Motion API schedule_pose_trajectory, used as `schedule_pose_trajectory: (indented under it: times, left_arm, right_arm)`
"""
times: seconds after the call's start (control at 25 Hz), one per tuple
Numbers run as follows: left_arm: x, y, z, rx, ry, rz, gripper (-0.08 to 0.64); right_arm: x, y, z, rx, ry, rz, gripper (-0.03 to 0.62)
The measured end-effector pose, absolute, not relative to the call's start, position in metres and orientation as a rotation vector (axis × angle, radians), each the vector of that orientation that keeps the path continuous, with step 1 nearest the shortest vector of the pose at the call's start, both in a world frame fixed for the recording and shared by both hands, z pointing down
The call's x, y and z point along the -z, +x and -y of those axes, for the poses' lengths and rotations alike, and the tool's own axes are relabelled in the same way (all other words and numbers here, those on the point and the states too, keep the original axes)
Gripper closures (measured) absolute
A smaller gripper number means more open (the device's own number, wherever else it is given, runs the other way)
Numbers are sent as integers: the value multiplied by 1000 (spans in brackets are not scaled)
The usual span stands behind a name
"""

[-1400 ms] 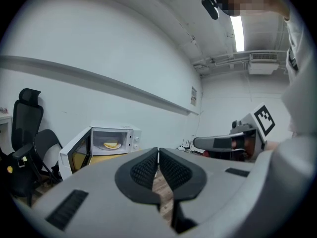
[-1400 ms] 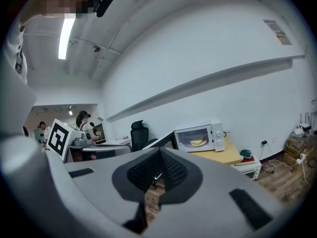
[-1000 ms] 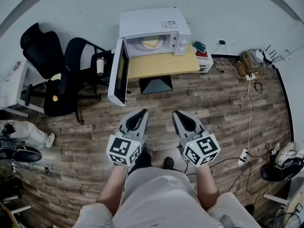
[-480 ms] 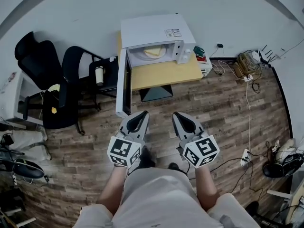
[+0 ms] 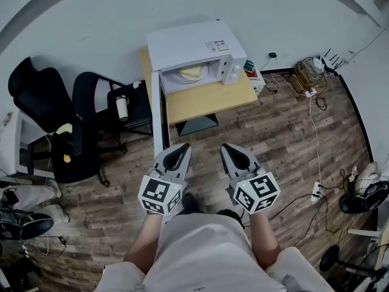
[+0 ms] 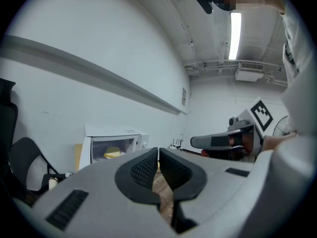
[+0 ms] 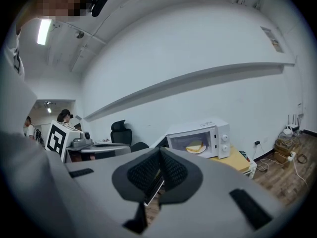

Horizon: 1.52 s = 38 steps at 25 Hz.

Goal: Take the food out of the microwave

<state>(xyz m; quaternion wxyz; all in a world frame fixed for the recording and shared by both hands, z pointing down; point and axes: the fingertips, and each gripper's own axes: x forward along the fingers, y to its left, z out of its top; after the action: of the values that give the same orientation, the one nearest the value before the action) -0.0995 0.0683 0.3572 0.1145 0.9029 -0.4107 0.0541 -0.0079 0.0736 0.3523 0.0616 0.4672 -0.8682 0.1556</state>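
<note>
The white microwave (image 5: 194, 44) stands on a yellow wooden table (image 5: 209, 96) by the wall, its door (image 5: 159, 114) swung wide to the left. Inside, yellow food on a plate (image 5: 191, 73) shows through the opening; it also shows as the food (image 6: 113, 152) and the food (image 7: 195, 147) in the gripper views. My left gripper (image 5: 180, 148) and right gripper (image 5: 230, 148) are side by side over the wooden floor, well short of the table. Both point at the microwave, shut and with nothing in them. The left gripper's door-side tip is close to the door's lower edge.
Black office chairs (image 5: 45, 102) stand left of the table, one bearing a cup (image 5: 122, 106). Cables and a power strip (image 5: 314, 192) lie on the floor at the right, with more clutter by the wall (image 5: 307, 72). People stand far behind (image 7: 64, 115).
The person has stepped across the floor with both grippers, so the microwave sits nearer and its door now shows edge-on. Both grippers keep their pose and stay shut.
</note>
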Motion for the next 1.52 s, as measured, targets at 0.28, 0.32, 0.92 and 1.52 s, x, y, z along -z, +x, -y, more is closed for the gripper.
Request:
schedule_pose_trajectory:
  times: [0.28,0.32,0.92,1.52]
  left_arm:
    - [-368,-107,-65,-148,2644,1145,548]
    - [-369,-108,-67,-146,2640,1140,548]
    - [-377,-95,-48,-145,2609,1122,548]
    - [-377,-59,77,-184,2592,1133,548]
  right_arm:
    - [-366,-19,-74,-503,1442,2566,594]
    - [-369,-20,-77,-512,1438,2560,594]
    - [-386,-26,-41,-552,1392,2543,594]
    - [-403,5,99,-616,1388,2522,555]
